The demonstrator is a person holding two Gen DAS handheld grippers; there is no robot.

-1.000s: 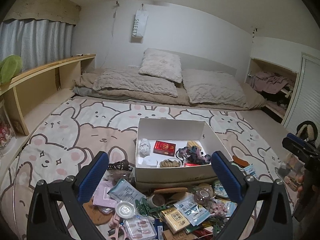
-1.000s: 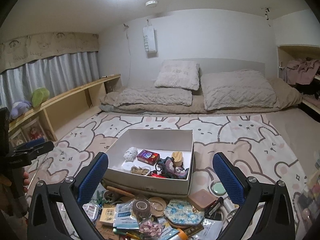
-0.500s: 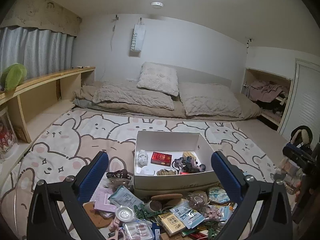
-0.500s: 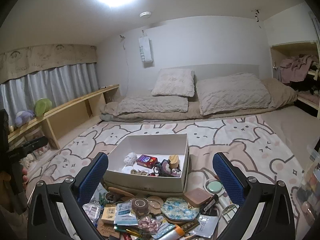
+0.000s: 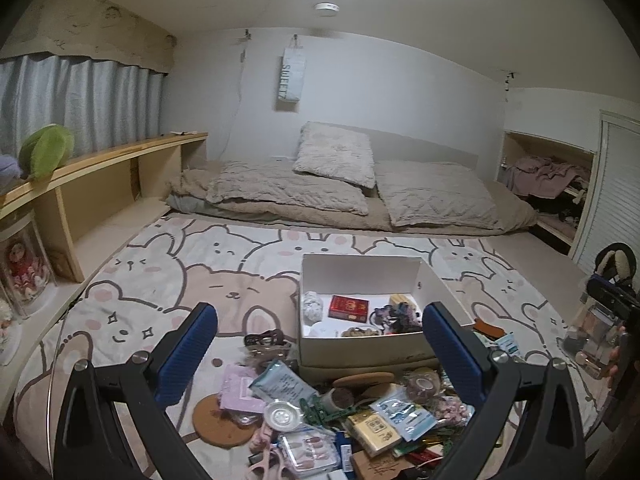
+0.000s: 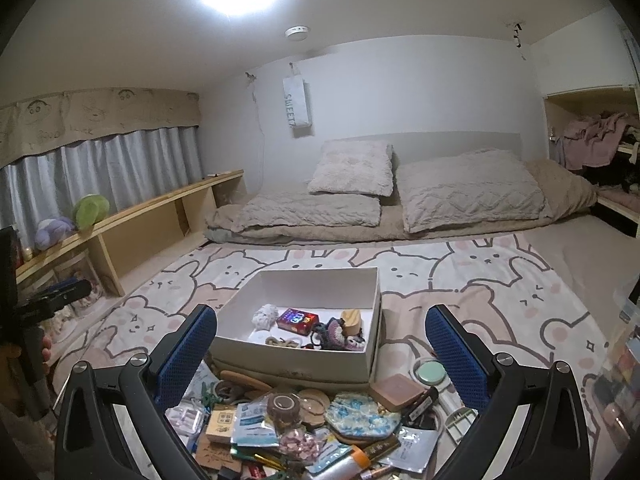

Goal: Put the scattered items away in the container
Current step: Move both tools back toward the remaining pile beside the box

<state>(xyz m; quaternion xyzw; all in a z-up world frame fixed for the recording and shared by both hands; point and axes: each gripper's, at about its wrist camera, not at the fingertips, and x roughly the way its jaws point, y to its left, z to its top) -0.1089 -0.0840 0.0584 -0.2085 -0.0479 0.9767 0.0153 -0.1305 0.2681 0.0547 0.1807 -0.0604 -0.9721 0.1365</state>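
**Both grippers hang open over the pile, nothing held**

The left gripper (image 5: 320, 356) is raised above the near end of the rug (image 5: 208, 276), its blue fingers (image 5: 187, 354) spread wide with nothing between them. It points toward the bed (image 5: 360, 196) at the far wall. The right gripper (image 6: 320, 356) takes the same pose, jaws wide apart and empty, aimed the same way. Each gripper shows at the edge of the other's view: the right one at the far right of the left view, the left one at the far left of the right view, a hand (image 6: 46, 350) on its handle.

The box (image 5: 360, 350) sits open on the rug, just beyond the fingers. It holds a red pack (image 5: 348, 307), a white wad (image 5: 312, 306), a dark tangle (image 5: 396, 316) and a wooden block (image 6: 351, 320). The pile (image 6: 304, 424) of loose items lies on the near side of the box, touching its front wall: a tape roll (image 6: 283, 405), a blue floral pouch (image 6: 362, 414), sachets (image 5: 402, 414), a cork coaster (image 5: 218, 420), a green-lidded tin (image 6: 429, 373).

Compared with a second ago, both cameras are tilted higher, so the box and pile sit lower in view and more ceiling shows. The jaws are as wide as before. The box contents and the pile are unchanged.
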